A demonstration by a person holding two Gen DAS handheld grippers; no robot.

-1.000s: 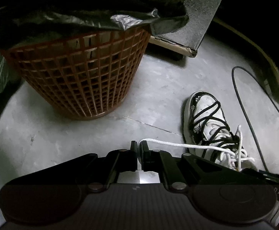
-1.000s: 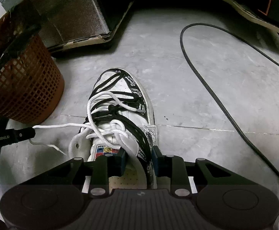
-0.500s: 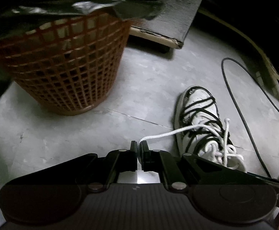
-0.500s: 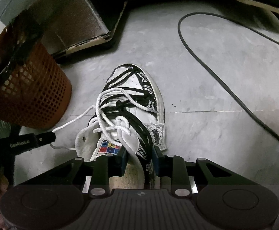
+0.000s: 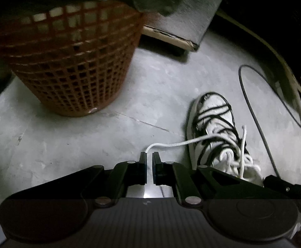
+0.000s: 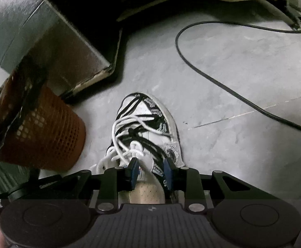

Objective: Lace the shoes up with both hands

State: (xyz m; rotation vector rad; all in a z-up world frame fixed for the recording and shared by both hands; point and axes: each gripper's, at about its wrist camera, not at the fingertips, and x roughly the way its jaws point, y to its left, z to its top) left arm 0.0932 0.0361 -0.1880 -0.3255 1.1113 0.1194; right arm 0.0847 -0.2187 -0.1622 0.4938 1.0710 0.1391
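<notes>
White lace (image 5: 177, 143) runs from the black-and-white sneaker (image 5: 214, 132) on the grey floor (image 5: 88, 144) to the left gripper (image 5: 149, 157), pinched on its end. Right gripper (image 6: 151, 163) straddles the sneaker's collar (whether it presses, I cannot tell). Orange mesh basket (image 5: 72, 62) stands nearby.

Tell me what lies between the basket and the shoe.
In the left wrist view, only bare grey floor separates the basket from the shoe; nothing else sits there.

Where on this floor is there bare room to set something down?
Bare floor between the orange basket and the sneaker; more between sneaker and black cable. Crowded around the sneaker's white lace.
</notes>
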